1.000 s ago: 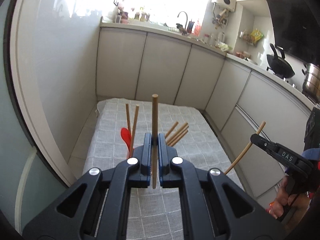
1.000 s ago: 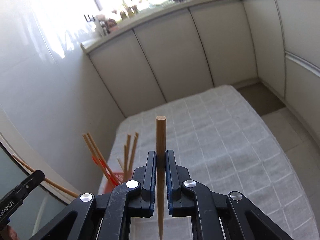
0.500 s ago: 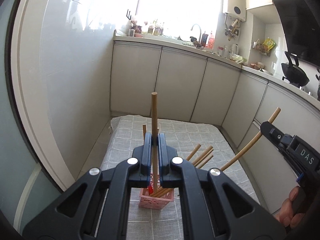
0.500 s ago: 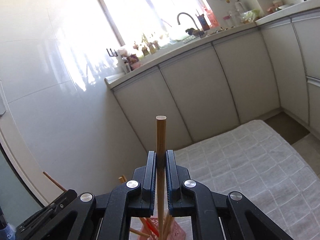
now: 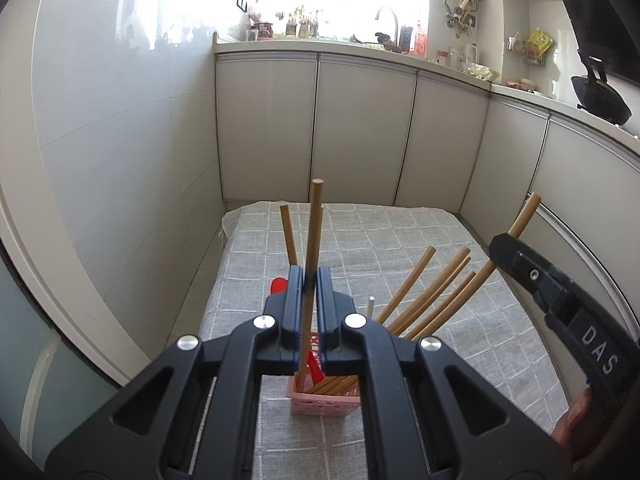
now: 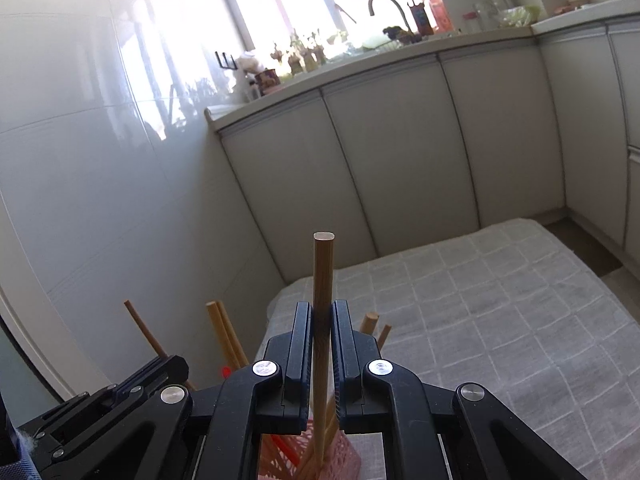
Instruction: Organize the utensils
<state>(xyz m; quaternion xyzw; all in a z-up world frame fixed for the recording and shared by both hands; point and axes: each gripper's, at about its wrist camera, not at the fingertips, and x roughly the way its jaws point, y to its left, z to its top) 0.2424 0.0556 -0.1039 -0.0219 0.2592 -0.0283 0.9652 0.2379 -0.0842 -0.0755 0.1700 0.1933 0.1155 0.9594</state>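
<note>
My left gripper [image 5: 307, 280] is shut on a wooden chopstick [image 5: 315, 224] held upright, its lower end inside the pink utensil basket [image 5: 324, 400]. The basket stands on the grey checked cloth [image 5: 400, 240] and holds several wooden chopsticks [image 5: 432, 292] and a red spoon [image 5: 278, 285]. My right gripper [image 6: 321, 322] is shut on another wooden chopstick [image 6: 322, 272], its lower end in the pink basket [image 6: 348, 462]. The right gripper also shows in the left wrist view [image 5: 508, 246], and the left gripper in the right wrist view [image 6: 172, 364].
The cloth covers a low table between a white tiled wall [image 5: 120, 128] on the left and grey kitchen cabinets [image 5: 360, 128] behind and to the right. A counter with a sink tap [image 5: 386, 14] runs above the cabinets.
Both grippers have lowered toward the pink basket, each still holding its chopstick. The chopsticks' lower ends now reach into the basket.
</note>
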